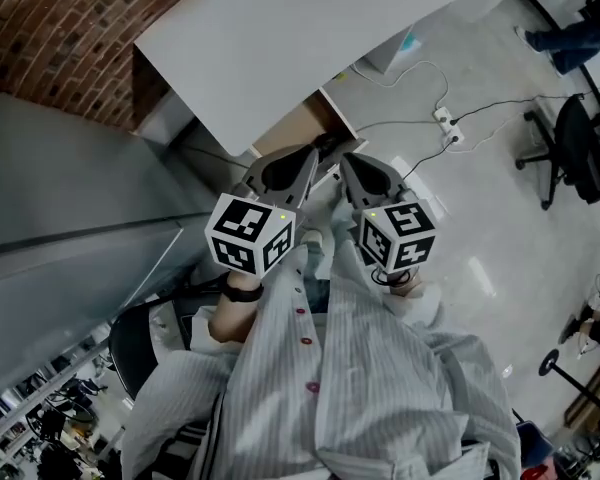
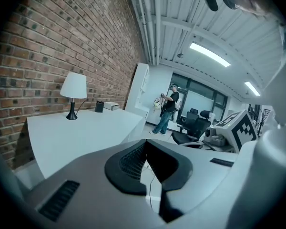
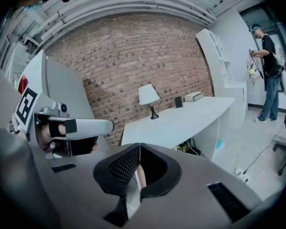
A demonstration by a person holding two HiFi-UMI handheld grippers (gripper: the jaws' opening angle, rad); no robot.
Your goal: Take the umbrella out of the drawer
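Looks like the approach step: left claw [image 2: 144, 143] and right claw [image 3: 139, 147] both pinched shut on nothing, white desk [image 1: 280, 38] just ahead, umbrella not in sight, so next comes finding the drawer and pulling it open.

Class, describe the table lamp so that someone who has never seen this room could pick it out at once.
Find the red brick wall; a white desk runs along it. On it stands the lamp, whose white cone shade on a thin dark stem rises well above the small dark box and flat pale box nearby.
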